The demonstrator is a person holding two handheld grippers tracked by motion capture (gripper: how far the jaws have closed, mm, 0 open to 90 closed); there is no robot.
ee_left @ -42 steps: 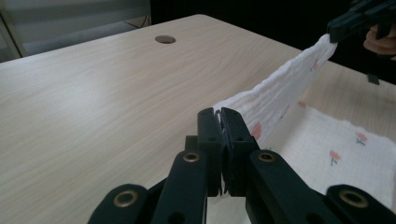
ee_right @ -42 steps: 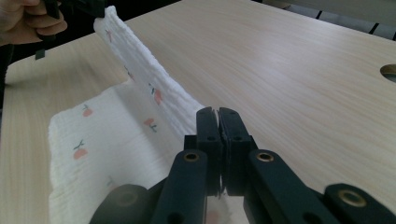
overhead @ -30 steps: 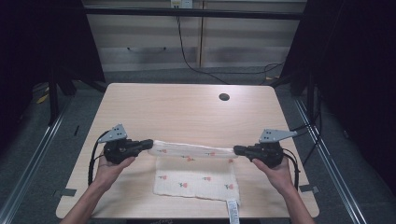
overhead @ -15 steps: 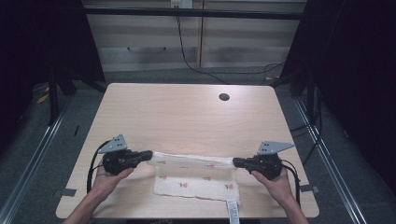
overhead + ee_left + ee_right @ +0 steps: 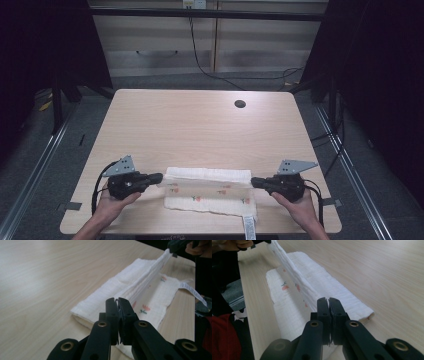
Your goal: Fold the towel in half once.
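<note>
— Pale wood bench (image 5: 200, 125), dark room around it. What's nearest us?

— Two hands. The left gripper (image 5: 156, 177) and right gripper (image 5: 255, 182) each have their jaws pinched tight on an end of the cloth (image 5: 207, 197), stretched between them near the front edge.

— Any change?

— Both hands have sunk since a second ago; the raised fold now almost rests on the layer beneath. I'd say the fold is nearly laid.

— Farther back?

— Bare wood, one dark hole (image 5: 240, 104).

Beyond the cloth (image 5: 207, 192), the table (image 5: 200, 125) lies open.
</note>
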